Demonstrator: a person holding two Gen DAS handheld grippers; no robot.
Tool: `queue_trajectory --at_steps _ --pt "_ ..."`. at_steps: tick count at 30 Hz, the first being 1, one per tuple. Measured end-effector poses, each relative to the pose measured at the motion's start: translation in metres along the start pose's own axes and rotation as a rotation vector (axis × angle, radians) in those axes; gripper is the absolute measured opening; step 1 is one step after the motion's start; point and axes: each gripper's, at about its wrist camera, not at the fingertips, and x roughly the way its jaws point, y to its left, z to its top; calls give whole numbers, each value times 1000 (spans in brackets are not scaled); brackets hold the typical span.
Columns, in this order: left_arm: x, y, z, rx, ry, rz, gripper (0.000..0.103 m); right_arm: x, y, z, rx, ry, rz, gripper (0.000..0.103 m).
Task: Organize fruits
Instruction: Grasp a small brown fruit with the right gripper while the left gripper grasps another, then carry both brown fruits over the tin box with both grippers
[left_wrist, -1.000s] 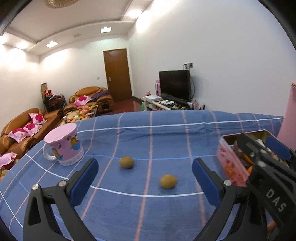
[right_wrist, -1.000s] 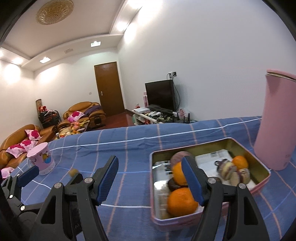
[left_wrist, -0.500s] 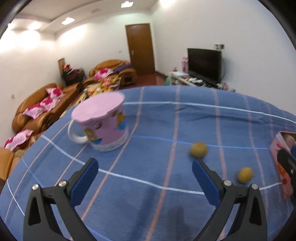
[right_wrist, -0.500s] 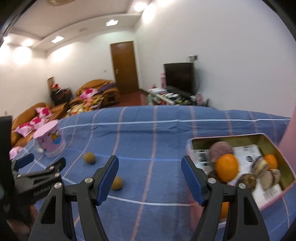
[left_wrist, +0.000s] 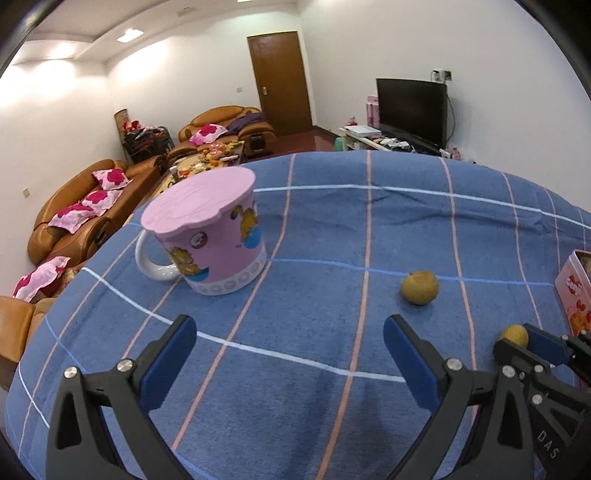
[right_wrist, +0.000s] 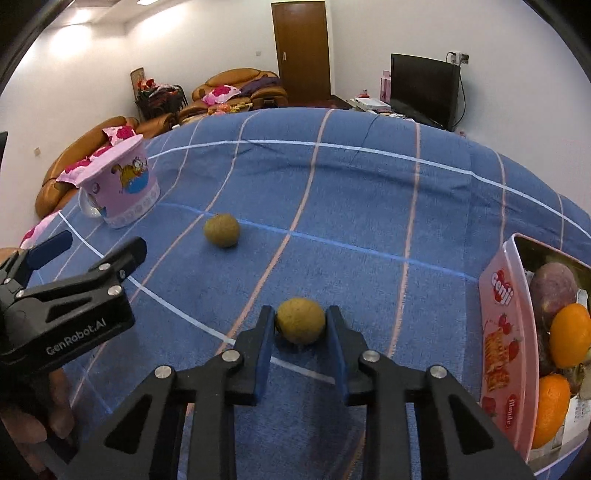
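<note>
Right fingers (right_wrist: 301, 326) clamped on the near fruit (right_wrist: 301, 320), just closed from wide apart, fruit round with no long axis, resting on the blue cloth (right_wrist: 369, 206). Tin (right_wrist: 498, 314) to the right. Far fruit (left_wrist: 420, 287) beyond and right of the left fingers (left_wrist: 290, 354), spread and empty. Cup (left_wrist: 210, 240) nearer than a second ago.

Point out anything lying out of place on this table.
One small brown fruit lies loose on the blue cloth, away from the pink tin holding the other fruit. A second sits gripped in the right hand-held gripper.
</note>
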Motion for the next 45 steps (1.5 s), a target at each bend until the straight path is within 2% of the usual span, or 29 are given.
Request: queue_trajectory --at_steps 4,7,10,12,14,19,20,22,24,26,27,29,36,41,45 --pt "-5 -10 0 42 -25 -47 103 -12 -4 -3 9 -52 -20 30" --pt "-6 -23 7 48 -41 -89 103 -37 -9 -7 49 -175 -42 30" --pt "-3 -44 19 93 -45 -99 102 -47 -14 -8 78 -224 -44 30" --pt "0 -55 27 110 -39 -118 94 -50 -18 -9 109 -243 -42 30" --pt "8 -63 32 116 -15 -133 93 -49 -23 -7 126 -237 -32 30" --pt "39 -77 33 109 97 -151 73 -43 -26 -7 161 -216 -16 30" --pt "49 -79 32 110 148 -148 68 -42 -27 -7 163 -213 -14 30" --pt "51 -72 34 65 149 -196 56 -40 -26 -5 158 -204 -13 30" --pt "55 -66 34 27 165 -236 51 -41 -25 -6 153 -203 -14 30" --pt "56 -67 34 32 162 -238 48 -40 -24 -5 147 -202 -18 30" --pt "55 -69 33 36 160 -243 43 -40 -24 -5 145 -203 -22 30" --pt "52 -72 32 49 153 -261 32 -42 -24 -6 143 -209 -28 30" --pt "27 -57 22 -8 70 -253 32 -53 -16 -11 111 -264 -55 30" --pt "0 -41 13 -55 -47 -256 32 -64 -12 -15 96 -329 -38 30" --pt "-19 -35 6 -61 -121 -206 32 -69 -6 -15 64 -355 -50 30"
